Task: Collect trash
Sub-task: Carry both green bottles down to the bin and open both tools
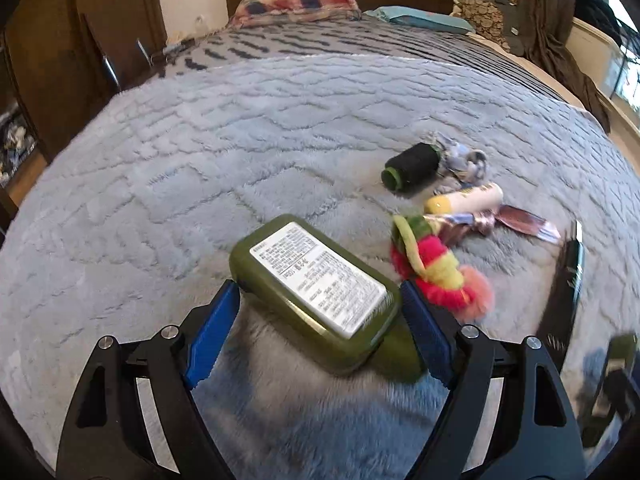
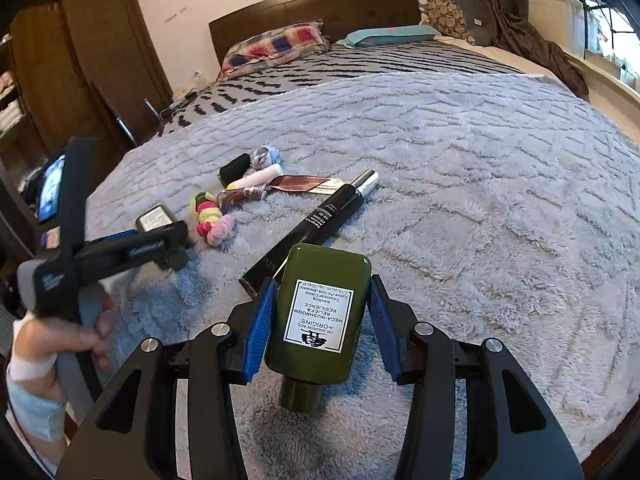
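Currently both tongs sit over the grey shag blanket [image 1: 280,128] on the bed. My right gripper [image 2: 320,320] stands at a middling spread, its blue pads at the sides of a green lotion bottle [image 2: 320,312], cap toward the camera; the bottle looks carried, though the right pad seems to show a sliver of gap, so I rate the hold as light. My left gripper [image 1: 320,312] stands wide, and a second green bottle [image 1: 316,280] lies flat on the blanket between the pads, skewed, label up, not yet pinched. From that bottle, the bundle of bright hair ties [image 1: 436,268] lies just beside it at 3 o'clock, touching or nearly touching the right pad; a white-and-yellow tube [image 1: 464,198], foil wrapper [image 1: 516,220] and black spool [image 1: 410,166] sit toward 1 o'clock. A long black box [image 2: 316,228] lies at 12 o'clock from the right-held bottle. To do this well, I judge I should square the left pads to the bottle's narrow sides, press down into the pile, keep clear of the hair ties, and close slowly.
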Motion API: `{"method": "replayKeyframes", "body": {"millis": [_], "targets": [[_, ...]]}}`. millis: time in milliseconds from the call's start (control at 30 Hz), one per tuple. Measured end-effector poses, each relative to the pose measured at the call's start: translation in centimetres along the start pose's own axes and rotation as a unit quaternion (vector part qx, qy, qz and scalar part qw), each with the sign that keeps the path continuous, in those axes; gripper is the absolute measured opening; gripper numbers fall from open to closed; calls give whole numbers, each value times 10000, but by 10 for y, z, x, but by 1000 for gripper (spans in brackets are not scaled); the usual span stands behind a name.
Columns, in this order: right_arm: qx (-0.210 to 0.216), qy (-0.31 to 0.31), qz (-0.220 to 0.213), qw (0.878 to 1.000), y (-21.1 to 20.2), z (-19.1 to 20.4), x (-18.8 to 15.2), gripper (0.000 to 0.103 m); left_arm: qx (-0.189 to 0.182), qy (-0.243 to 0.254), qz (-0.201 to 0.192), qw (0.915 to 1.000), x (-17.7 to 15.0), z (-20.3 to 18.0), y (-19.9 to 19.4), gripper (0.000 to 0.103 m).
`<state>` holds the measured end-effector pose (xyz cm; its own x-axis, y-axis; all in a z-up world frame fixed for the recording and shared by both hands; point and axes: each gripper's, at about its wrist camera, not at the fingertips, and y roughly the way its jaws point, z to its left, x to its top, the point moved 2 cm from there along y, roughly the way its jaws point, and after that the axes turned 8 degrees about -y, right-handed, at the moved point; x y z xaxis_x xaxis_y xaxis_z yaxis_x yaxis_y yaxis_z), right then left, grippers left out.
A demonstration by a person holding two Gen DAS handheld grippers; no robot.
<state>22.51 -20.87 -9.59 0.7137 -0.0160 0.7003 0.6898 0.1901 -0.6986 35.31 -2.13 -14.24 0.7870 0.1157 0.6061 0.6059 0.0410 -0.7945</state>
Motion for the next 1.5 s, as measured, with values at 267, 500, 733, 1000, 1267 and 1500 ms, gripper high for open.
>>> {"method": "replayKeyframes", "body": {"millis": [267,500,733,1000,1267,1500], "targets": [[11,-85,-17,10000,-8,6,-4,47,-290,-11,213,9994,-8,3,10,64],[-54,-197,-80,9998,-32,13,-17,47,-668,490,139,9965,-54,-3,-27,61],[-67,-198,-33,9998,-62,13,-49,47,-1143,586,-22,9917,-111,4,-77,59],[39,-336,-8,9994,-98,19,-90,47,-1616,788,-208,9835,-174,4,-142,58],[158,-440,125,9988,-122,31,-132,47,-1857,814,43,9792,-247,15,-171,58],[266,-382,600,9971,-110,41,-176,47,-1750,945,498,9787,-294,26,-159,58]]}}
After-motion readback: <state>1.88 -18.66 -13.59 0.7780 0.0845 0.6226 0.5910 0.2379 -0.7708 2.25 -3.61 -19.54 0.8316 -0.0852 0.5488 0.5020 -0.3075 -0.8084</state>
